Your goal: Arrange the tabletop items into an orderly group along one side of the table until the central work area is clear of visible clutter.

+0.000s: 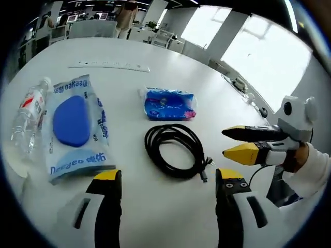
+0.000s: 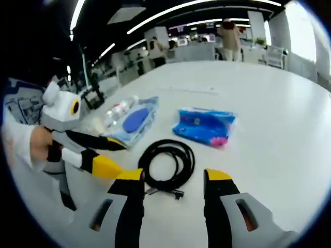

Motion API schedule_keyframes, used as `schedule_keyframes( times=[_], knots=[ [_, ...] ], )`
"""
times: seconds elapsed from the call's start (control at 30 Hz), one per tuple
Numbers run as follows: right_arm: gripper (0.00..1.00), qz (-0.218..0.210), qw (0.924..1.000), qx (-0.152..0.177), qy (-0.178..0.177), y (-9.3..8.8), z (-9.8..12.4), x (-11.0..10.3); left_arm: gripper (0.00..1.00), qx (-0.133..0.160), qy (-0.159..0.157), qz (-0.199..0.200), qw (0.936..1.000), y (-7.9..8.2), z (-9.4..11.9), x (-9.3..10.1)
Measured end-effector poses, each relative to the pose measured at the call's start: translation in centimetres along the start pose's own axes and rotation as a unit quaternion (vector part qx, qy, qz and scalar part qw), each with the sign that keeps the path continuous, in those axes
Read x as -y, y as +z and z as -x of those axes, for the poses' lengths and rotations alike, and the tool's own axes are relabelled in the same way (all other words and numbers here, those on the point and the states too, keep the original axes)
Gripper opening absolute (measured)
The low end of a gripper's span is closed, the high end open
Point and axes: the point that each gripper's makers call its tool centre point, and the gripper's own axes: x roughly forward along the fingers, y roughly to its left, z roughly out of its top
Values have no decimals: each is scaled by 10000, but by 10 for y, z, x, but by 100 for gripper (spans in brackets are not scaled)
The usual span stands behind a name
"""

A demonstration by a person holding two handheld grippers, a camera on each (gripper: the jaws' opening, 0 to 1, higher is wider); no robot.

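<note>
Both grippers hovered above the white desk [image 1: 170, 77], the left gripper [image 1: 168, 178] and the right gripper [image 2: 173, 178] each with jaws apart and holding nothing. The coiled black cable [image 1: 173, 150] lay mid-desk, the blue tissue pack [image 1: 169, 104] just beyond it; the Deeyeo pouch [image 1: 75, 126] and water bottle [image 1: 28, 113] lay side by side
</note>
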Motion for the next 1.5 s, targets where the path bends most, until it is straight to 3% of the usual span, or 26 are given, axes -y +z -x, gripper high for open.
schedule_keyframes(
  times=[0.2,0.4,0.73,1.0,1.13,1.5],
  knots=[
    [47,-182,9997,154,-11,0,13,-7,75,130,4,36,9999,2,10,-1],
    [45,-369,9991,217,28,-3,18,-14,66,146,16,79,9999,0,19,-5],
    [45,-330,9991,245,58,0,20,-20,65,391,65,291,9988,4,29,-14],
    [45,-612,9980,88,137,-6,21,-24,65,507,78,310,9982,4,33,-18],
    [46,-637,9978,-1,162,-10,20,-26,67,621,40,605,9962,5,36,-22],
    [45,-643,9975,-145,263,-13,17,-31,66,673,154,614,9957,6,41,-31]
  ],
)
